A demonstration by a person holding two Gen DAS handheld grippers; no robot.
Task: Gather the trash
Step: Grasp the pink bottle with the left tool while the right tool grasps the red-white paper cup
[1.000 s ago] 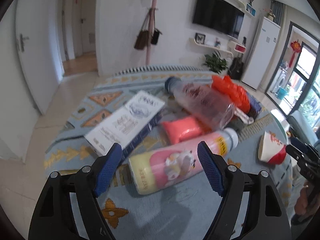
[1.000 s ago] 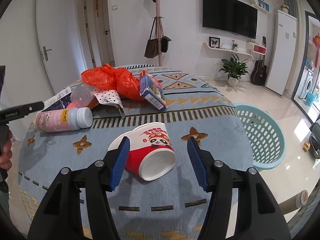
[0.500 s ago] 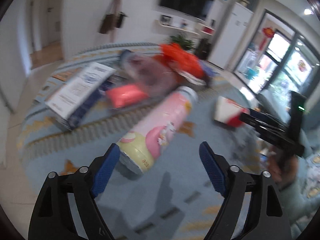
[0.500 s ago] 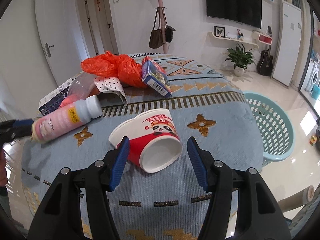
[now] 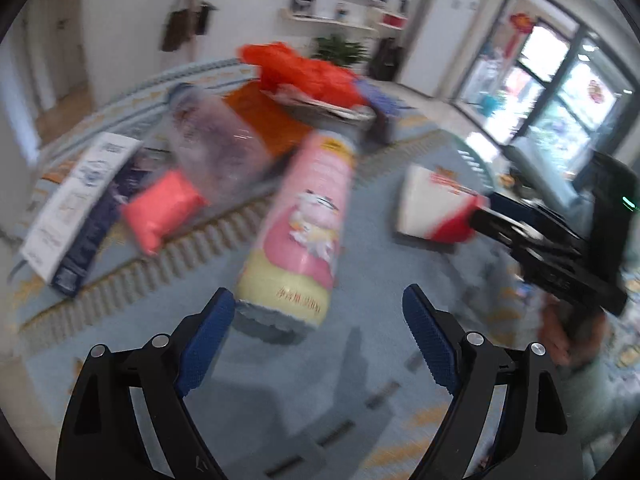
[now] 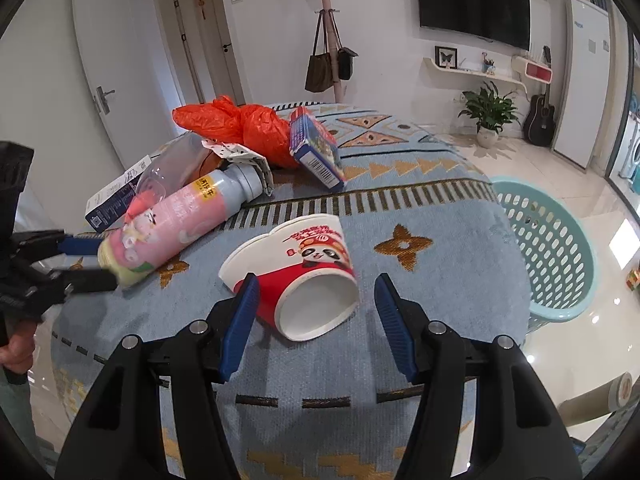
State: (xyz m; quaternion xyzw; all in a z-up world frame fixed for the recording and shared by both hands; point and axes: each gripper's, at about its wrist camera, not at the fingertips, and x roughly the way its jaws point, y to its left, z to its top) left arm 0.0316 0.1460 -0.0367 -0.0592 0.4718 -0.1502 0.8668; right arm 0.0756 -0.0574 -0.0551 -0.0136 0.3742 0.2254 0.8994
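A pink drink bottle (image 5: 304, 220) with a grey cap lies on the blue patterned tablecloth (image 6: 432, 288), its base toward my left gripper (image 5: 316, 312). The left jaws are opening; the bottle's base sits between the fingertips, close to the left pad and well apart from the right one. In the right wrist view the left gripper (image 6: 102, 262) straddles that base. A red-and-white paper cup (image 6: 308, 264) lies on its side, mouth toward me, between the fingers of my right gripper (image 6: 316, 296). That gripper is open, with a gap on the cup's right side.
Behind the bottle lie a clear plastic bottle (image 6: 172, 164), a pink pouch (image 5: 160, 208), a white-and-navy carton (image 5: 76, 204), an orange plastic bag (image 6: 240, 120) and a blue box (image 6: 316, 148). A teal laundry basket (image 6: 560, 240) stands on the floor at the table's right edge.
The pink bottle has swung from lying crosswise to pointing away from my left gripper, whose jaws have widened as it moved right. The right gripper and the cup have hardly shifted.
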